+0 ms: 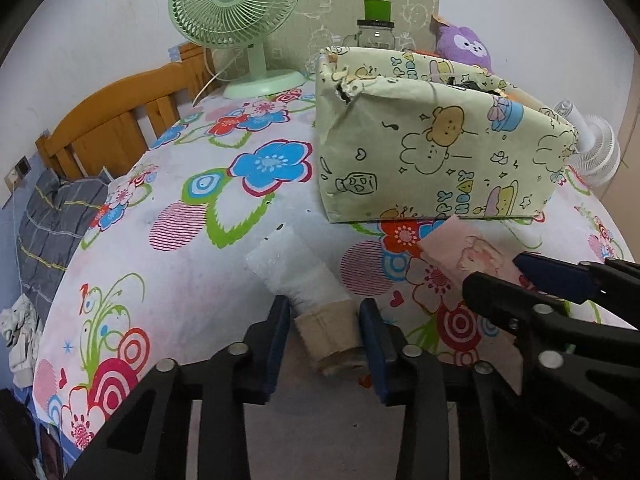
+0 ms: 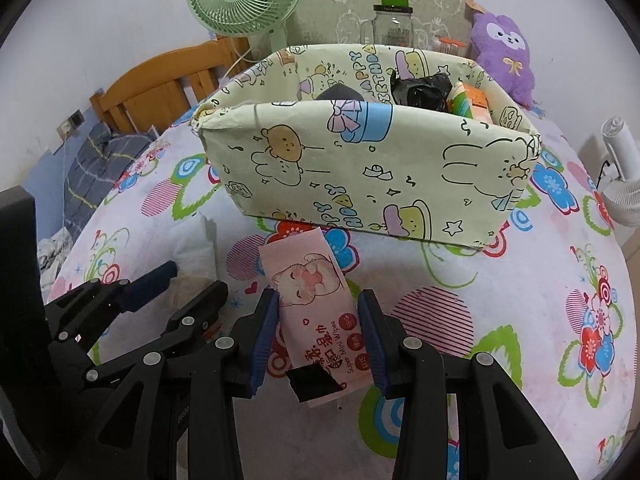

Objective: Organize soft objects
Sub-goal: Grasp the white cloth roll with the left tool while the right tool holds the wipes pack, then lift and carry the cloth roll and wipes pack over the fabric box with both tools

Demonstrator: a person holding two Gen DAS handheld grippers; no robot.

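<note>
A roll of white and beige soft material (image 1: pixel 296 276) lies on the floral bedsheet (image 1: pixel 180 280). My left gripper (image 1: pixel 324 320) straddles its beige end, blue pads close against both sides. To the right, a pink wet-wipes pack (image 1: pixel 460 256) with a cartoon cat print (image 2: pixel 308 280) lies flat, and my right gripper (image 2: pixel 319 320) is shut on its two long edges. Both hands sit side by side: the left gripper (image 2: pixel 192 280) appears at the left of the right wrist view. Just beyond stands a pale green cartoon-print box (image 2: pixel 360 168), open on top.
Inside the box lie a black bag (image 2: pixel 420 92) and an orange-green packet (image 2: pixel 472 104). Behind it are a green fan (image 1: pixel 236 8), a glass jar (image 1: pixel 376 32) and a purple plush (image 2: pixel 504 48). A white fan (image 2: pixel 624 184) stands right; wooden headboard (image 1: pixel 112 120) and grey blanket (image 1: pixel 52 216) left.
</note>
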